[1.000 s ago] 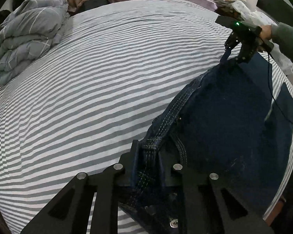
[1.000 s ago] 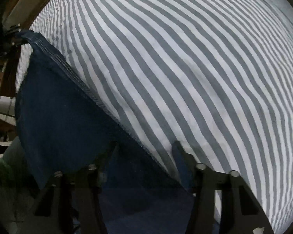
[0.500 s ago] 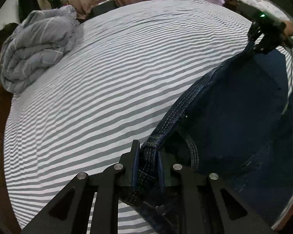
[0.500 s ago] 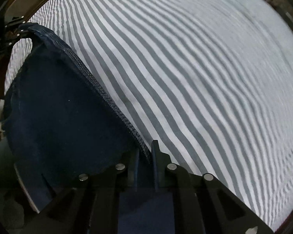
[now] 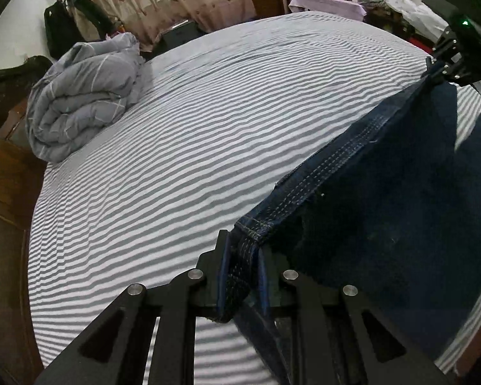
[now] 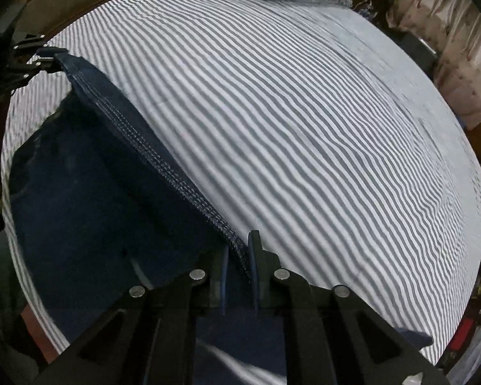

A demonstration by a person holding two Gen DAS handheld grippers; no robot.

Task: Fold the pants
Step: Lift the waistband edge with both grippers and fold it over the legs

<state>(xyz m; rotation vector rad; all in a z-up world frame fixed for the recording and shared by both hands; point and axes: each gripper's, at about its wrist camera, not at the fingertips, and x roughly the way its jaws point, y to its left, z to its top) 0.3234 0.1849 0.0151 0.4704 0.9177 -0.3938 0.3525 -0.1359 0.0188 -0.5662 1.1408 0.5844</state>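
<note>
- Rolled grey quilt [image 5: 80, 96] sits at the far left corner of the striped bed [image 5: 192, 147].
- Left gripper [image 5: 242, 276]: jaws pinched tight on the stitched edge of the dark denim pants [image 5: 400, 199].
- Pants stretched taut above the bed's near edge.
- Right gripper [image 6: 239, 276]: jaws clamped on the other end of that edge.

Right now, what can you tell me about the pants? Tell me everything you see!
The pants are dark blue denim with pale stitching along a thick seamed edge. That edge is stretched between the two hand-held grippers: the left pinches one end and the right pinches the other, both shut on it. The rest of the cloth hangs down from that line over the near side of the striped bed. Pockets, buttons or a zip cannot be made out.
</note>
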